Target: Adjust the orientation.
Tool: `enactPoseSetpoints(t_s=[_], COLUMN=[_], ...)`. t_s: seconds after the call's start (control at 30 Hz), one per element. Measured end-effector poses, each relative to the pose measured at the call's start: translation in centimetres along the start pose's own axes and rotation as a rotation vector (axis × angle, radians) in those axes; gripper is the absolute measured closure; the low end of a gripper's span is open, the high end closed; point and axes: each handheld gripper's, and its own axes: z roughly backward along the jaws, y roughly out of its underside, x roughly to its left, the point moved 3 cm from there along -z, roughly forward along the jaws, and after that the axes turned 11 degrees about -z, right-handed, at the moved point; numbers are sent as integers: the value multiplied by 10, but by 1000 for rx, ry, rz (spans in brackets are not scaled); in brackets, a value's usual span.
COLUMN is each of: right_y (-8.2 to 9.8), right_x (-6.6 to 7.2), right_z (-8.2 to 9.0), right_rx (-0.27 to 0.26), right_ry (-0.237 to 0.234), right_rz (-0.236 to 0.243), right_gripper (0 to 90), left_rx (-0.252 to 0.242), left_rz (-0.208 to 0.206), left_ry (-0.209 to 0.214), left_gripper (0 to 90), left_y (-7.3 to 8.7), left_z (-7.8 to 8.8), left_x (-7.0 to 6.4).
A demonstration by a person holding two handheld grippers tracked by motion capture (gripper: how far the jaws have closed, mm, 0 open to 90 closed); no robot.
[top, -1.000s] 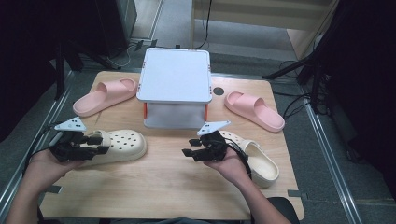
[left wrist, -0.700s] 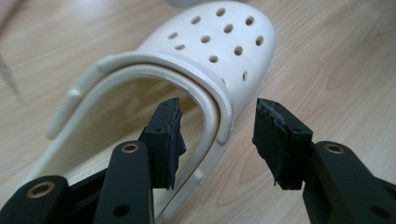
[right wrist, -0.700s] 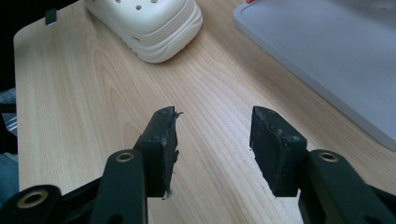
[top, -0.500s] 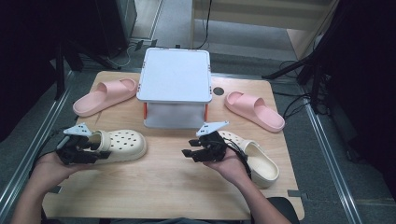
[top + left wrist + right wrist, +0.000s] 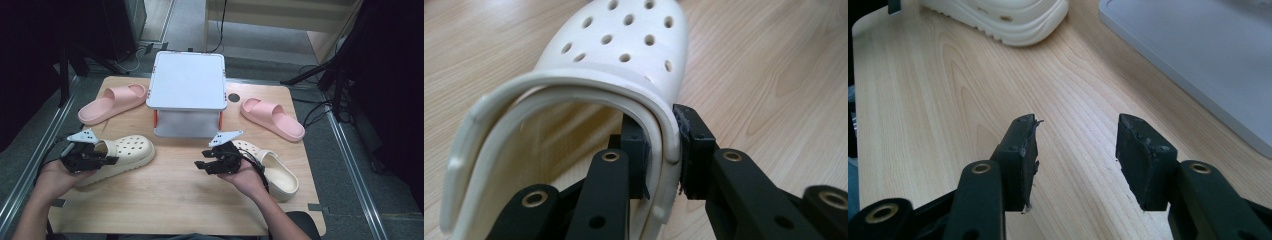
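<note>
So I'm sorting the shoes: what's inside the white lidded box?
Cannot be seen: the closed lid covers the white lidded box from above. Around it lie two pink slides and two cream clogs.

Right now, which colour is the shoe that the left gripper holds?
Cream-white, with round holes over the toe; the clog shows best in the left gripper view.

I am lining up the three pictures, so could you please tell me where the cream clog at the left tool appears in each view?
High view: the cream clog lies at lower left, its heel rim in the left tool.
Left gripper view: it runs from the centre to the top, its side wall pinched between the pads.
Right gripper view: the toe of a cream clog sits at the top edge, probably the same one.
Shared landmark: the wooden table.
</note>
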Motion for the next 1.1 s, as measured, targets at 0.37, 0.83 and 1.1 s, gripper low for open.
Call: enactPoseSetpoints(t_s=[0.37,0.83,1.1], right_y=[4,18,28], right_x=[1,2,2], right_z=[6,22,30], right_rx=[-17,-57,-69], right_ry=[4,37,69], right_rz=[-19,-60,-88], right_gripper=[519,518,518], left_rx=[-41,-19,16], left_rz=[24,-78,-154], left_ry=[-4,101,143], left_gripper=[767,766,763], left_y=[-26,-78,-95], left_z=[6,-33,-60], left_x=[-7,-40,-60])
